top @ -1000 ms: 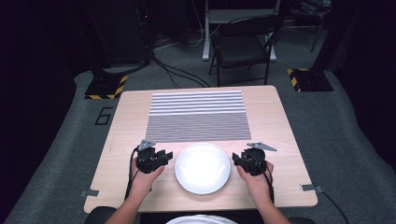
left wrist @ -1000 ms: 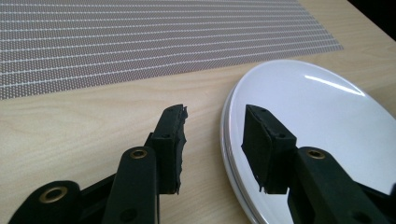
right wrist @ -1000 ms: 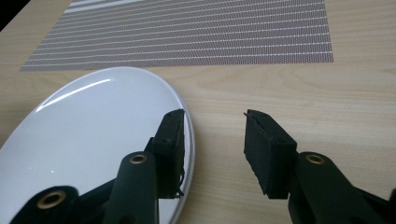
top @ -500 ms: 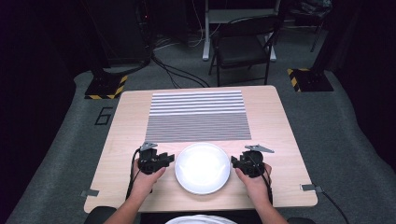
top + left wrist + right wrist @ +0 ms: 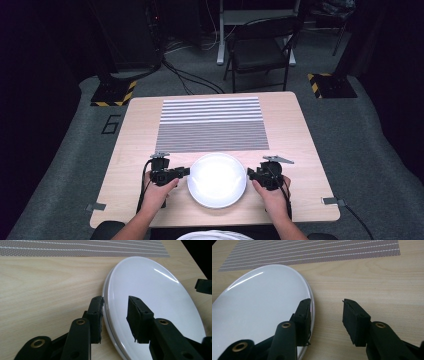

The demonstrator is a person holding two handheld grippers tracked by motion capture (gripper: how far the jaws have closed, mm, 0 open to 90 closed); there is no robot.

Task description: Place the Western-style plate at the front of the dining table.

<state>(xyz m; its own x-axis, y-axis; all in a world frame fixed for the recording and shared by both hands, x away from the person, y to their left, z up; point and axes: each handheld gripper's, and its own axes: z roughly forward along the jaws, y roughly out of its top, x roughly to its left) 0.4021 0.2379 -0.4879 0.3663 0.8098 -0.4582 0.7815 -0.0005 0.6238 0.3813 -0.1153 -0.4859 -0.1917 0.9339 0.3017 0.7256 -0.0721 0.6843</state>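
Note:
A round white plate (image 5: 217, 180) lies near the table's front edge between my two grippers. My left gripper (image 5: 186, 171) is at the plate's left rim. In the left gripper view it (image 5: 115, 302) straddles that rim: one pad sits against the outer edge, the other over the plate (image 5: 155, 290). Its jaws have just been closing on the rim. My right gripper (image 5: 250, 173) is at the right rim. In the right gripper view it (image 5: 325, 302) has one jaw at the plate (image 5: 257, 302) edge. Its other jaw stands apart over bare wood.
A grey striped mat (image 5: 210, 125) covers the far middle of the wooden table (image 5: 300, 130). A folding chair (image 5: 260, 50) and cables stand on the floor beyond the table. The right gripper's tip (image 5: 203, 286) shows past the plate in the left gripper view.

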